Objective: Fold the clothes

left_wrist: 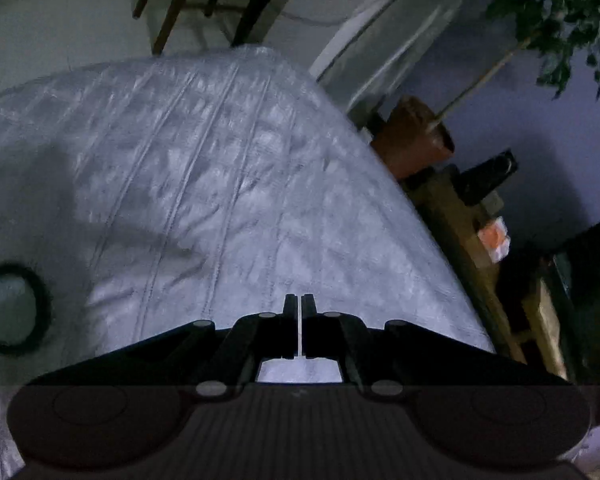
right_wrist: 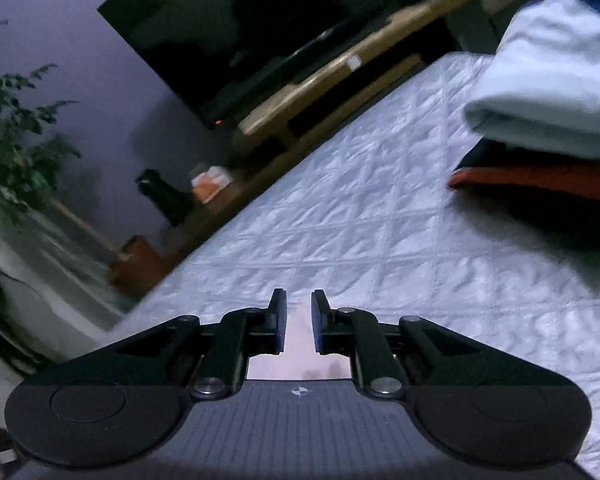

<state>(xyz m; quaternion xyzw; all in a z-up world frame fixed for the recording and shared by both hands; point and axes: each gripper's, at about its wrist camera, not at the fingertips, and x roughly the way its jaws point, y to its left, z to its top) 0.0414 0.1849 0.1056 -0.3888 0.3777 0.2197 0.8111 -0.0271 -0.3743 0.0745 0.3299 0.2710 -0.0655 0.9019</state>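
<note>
Both wrist cameras look down their fingers, sharing the quilted bed [left_wrist: 220,184].

A quilted white mattress [right_wrist: 380,216] fills the foreground. Beyond its edge stands a low wooden TV stand [right_wrist: 340,76] with a dark television [right_wrist: 240,32] above it. A leafy potted plant [right_wrist: 12,128] stands near a brown pot [left_wrist: 412,136].

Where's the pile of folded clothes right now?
In the right wrist view, the folded pile sits at the upper right on the quilted bed cover, right of the right gripper.
</note>
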